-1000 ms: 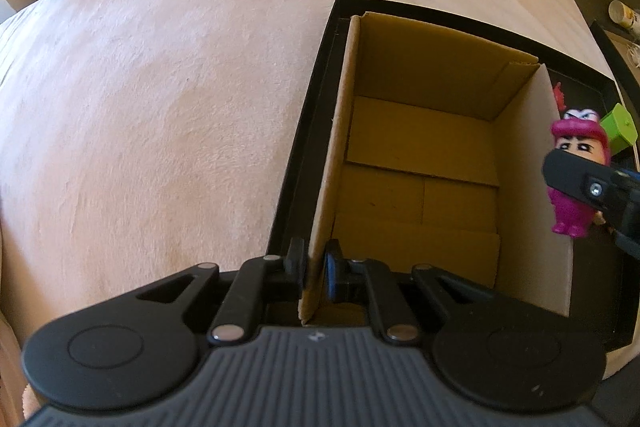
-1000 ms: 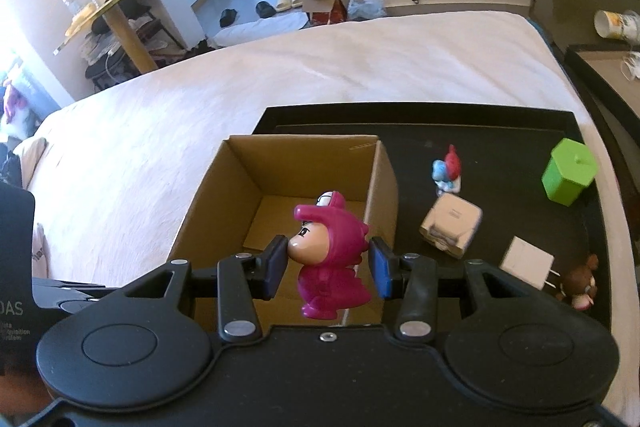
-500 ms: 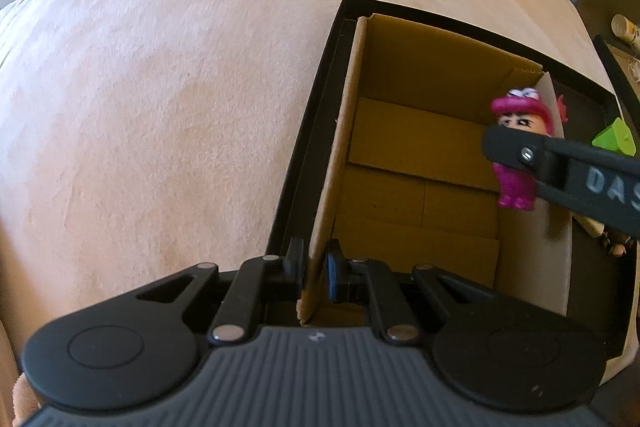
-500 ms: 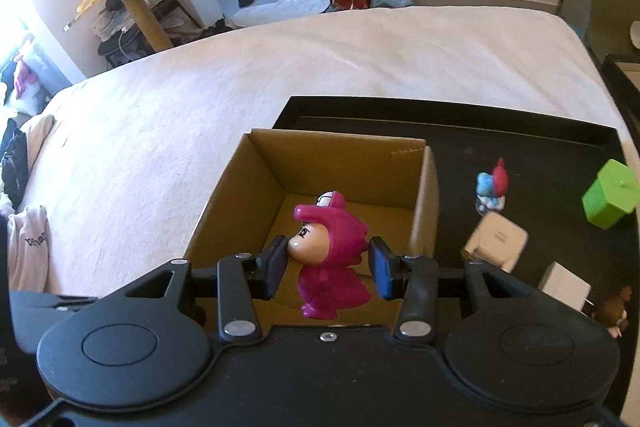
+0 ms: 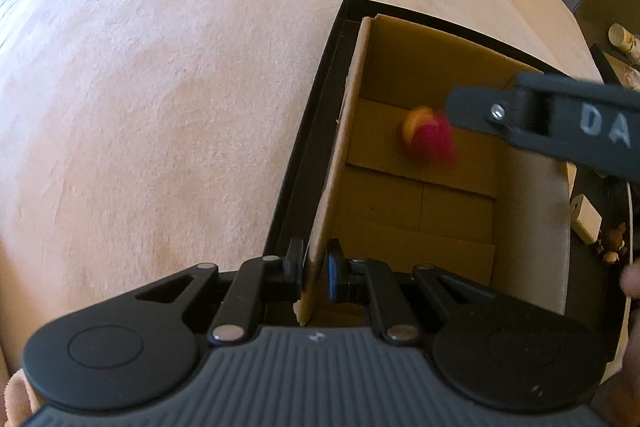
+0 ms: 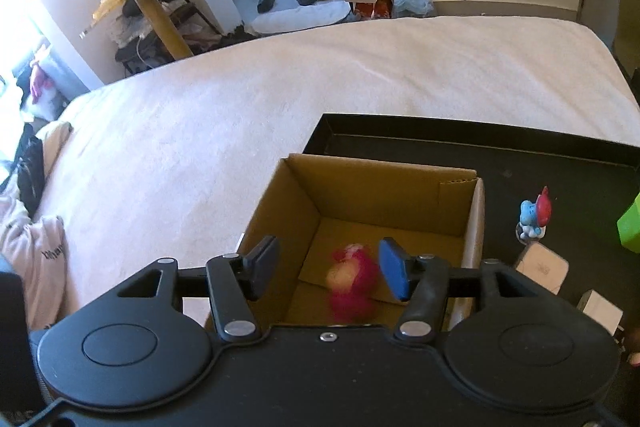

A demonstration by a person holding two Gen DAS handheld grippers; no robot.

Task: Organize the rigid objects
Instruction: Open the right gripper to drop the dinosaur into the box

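An open cardboard box (image 5: 440, 87) (image 6: 384, 187) stands in the left end of a black tray (image 5: 320, 75) (image 6: 500, 143) on a bed. My left gripper (image 5: 314, 275) is shut on the box's near left wall. My right gripper (image 6: 328, 273) is open above the box; one of its arms shows in the left wrist view (image 5: 560, 115). A pink figurine (image 5: 430, 137) (image 6: 352, 285), motion-blurred, is inside the box below the open jaws, free of them.
On the tray right of the box are a blue and red figurine (image 6: 534, 213), a green cube (image 6: 630, 227), a beige box (image 6: 542, 269), a white charger (image 6: 600, 309) (image 5: 586, 215) and a small brown figurine (image 5: 614, 247). A pale blanket (image 5: 160, 107) covers the bed.
My right gripper moved left over the box and opened. The pink figurine left its jaws and dropped into the box. My left gripper kept its hold on the box wall.
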